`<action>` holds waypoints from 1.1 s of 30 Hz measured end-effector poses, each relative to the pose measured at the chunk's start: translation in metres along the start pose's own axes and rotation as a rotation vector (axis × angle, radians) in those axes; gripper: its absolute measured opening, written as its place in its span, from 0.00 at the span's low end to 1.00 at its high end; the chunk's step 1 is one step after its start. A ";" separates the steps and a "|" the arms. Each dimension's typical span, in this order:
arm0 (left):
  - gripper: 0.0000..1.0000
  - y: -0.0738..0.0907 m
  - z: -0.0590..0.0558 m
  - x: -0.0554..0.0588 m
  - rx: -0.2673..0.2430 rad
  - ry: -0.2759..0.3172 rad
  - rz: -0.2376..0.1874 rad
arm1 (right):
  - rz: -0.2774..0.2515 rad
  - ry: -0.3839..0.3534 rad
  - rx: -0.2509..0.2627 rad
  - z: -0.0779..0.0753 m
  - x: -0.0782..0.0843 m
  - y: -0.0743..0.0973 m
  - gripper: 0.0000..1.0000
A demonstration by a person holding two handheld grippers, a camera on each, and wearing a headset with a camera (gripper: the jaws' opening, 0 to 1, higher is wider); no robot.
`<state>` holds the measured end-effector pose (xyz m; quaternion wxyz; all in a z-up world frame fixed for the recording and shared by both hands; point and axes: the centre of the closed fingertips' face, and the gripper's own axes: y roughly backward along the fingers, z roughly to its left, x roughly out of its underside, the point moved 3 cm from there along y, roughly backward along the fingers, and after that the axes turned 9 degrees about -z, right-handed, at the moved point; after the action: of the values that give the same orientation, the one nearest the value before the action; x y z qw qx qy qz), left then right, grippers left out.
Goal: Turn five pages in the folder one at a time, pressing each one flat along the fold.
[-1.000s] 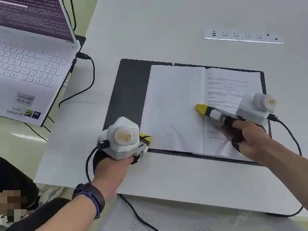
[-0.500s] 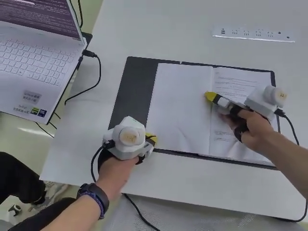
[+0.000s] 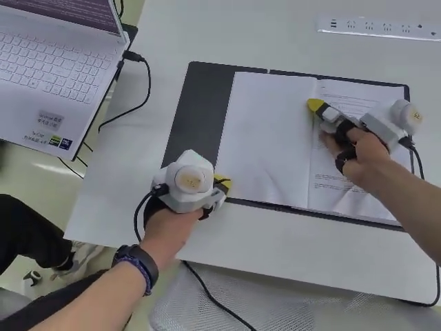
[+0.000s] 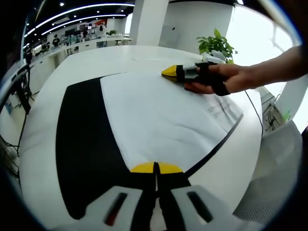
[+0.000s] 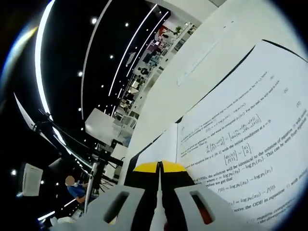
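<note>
An open black folder (image 3: 196,110) lies on the white table, with a blank white page (image 3: 269,138) on its left side and a printed page (image 3: 348,186) on the right. My right gripper (image 3: 314,106) is shut, its yellow tip resting on the fold near the top of the pages; its own view shows the tip (image 5: 159,167) over the printed page (image 5: 240,144). My left gripper (image 3: 222,185) is shut at the folder's near edge by the blank page's lower left corner, its yellow tip (image 4: 156,167) against the page (image 4: 159,120).
An open white laptop (image 3: 48,76) stands at the far left, with a black cable (image 3: 141,83) running from it toward the folder. A white power strip (image 3: 379,27) lies at the back right. Another cable (image 3: 207,296) hangs off the table's near edge.
My right gripper has slid along the fold away from me, toward the top of the pages. The left gripper has stayed at the folder's near edge. The head camera has shifted.
</note>
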<state>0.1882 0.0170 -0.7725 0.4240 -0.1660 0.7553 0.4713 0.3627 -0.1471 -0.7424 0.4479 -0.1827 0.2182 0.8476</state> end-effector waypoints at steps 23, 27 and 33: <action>0.00 -0.003 0.003 0.002 0.001 0.002 -0.001 | -0.070 -0.012 0.047 -0.037 -0.032 -0.058 0.00; 0.00 -0.003 0.004 0.002 0.003 0.003 -0.001 | -0.054 -0.013 0.052 -0.039 -0.032 -0.062 0.00; 0.00 -0.003 0.004 0.002 -0.001 0.007 -0.006 | -0.042 0.046 0.036 -0.041 -0.029 -0.063 0.00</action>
<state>0.1912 0.0189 -0.7764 0.4226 -0.1702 0.7560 0.4700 0.4354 -0.1571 -0.7748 0.4638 -0.1987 0.2397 0.8294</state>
